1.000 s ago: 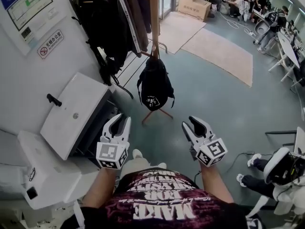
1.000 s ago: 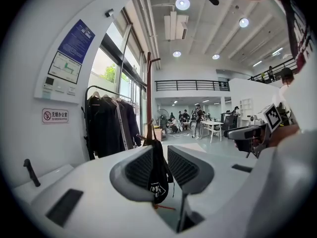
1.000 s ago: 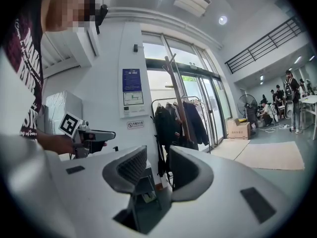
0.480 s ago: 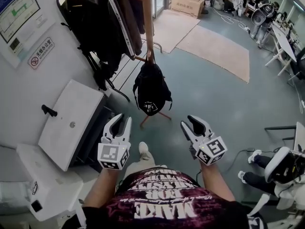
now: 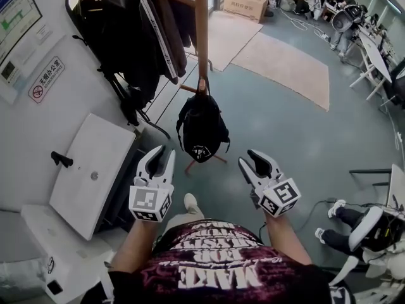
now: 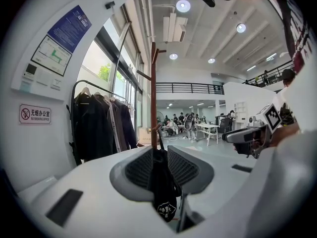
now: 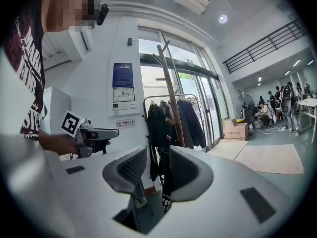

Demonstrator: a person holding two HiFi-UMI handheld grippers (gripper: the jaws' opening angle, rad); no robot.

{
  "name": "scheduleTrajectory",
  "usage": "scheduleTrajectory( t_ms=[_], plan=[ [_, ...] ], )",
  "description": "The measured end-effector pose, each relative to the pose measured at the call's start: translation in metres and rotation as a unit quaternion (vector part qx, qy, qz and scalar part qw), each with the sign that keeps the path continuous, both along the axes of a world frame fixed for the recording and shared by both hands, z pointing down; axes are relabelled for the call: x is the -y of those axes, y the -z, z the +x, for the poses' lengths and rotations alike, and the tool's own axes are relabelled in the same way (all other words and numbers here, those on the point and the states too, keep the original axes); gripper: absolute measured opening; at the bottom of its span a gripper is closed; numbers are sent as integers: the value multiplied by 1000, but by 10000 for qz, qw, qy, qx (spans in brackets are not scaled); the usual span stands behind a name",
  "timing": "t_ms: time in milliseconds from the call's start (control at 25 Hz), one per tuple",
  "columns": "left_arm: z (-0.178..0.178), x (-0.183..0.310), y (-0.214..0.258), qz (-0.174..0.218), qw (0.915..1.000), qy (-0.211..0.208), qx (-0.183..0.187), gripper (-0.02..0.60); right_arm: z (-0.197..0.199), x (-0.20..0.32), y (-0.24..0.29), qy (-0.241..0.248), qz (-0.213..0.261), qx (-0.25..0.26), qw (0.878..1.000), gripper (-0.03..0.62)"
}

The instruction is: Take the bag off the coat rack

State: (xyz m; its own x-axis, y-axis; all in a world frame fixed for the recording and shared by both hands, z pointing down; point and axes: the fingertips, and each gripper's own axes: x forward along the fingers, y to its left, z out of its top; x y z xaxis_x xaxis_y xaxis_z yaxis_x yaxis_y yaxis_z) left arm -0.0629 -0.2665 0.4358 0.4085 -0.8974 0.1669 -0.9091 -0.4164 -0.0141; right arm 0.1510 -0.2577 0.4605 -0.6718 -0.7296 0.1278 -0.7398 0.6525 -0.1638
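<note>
Two grippers were held out side by side in front of the person, and neither touched anything. The left gripper (image 5: 161, 154) had its jaws spread with nothing gripped. The right gripper (image 5: 255, 158) was parted in the same way and was just as empty.

Ahead of both, and apart from their fingertips, the black bag (image 5: 201, 128) hung by its top loop from a low peg on the wooden coat rack (image 5: 201, 37). It lay against the pole, above the rack's splayed feet. In the left gripper view the bag showed through the gap between the jaws, farther off.

Left of the pole, dark coats (image 5: 136, 37) hung on a garment rail. A white cabinet (image 5: 88, 170) stood by the wall on the person's left, and beige rugs (image 5: 285, 65) lay on the floor beyond the rack.
</note>
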Motion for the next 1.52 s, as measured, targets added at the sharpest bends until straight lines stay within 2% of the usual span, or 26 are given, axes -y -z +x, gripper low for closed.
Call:
scheduleTrajectory(
  t_ms=[560, 920, 1280, 1520],
  plan=[
    [-38, 72, -4, -29, 9998, -209, -33, 81, -51, 71, 1, -17, -43, -140, 9999, 149],
    [-47, 108, -1, 105, 9977, -654, -120, 81, -75, 102, 11, -196, 93, -309, 9993, 149],
    [-44, 119, -6, 41, 9955, -927, -202, 81, -82, 109, 13, -343, 4, -389, 9987, 147],
    [-44, 128, -11, -31, 9958, -887, -214, 81, -79, 121, 6, -345, -89, -350, 9988, 147]
  ],
)
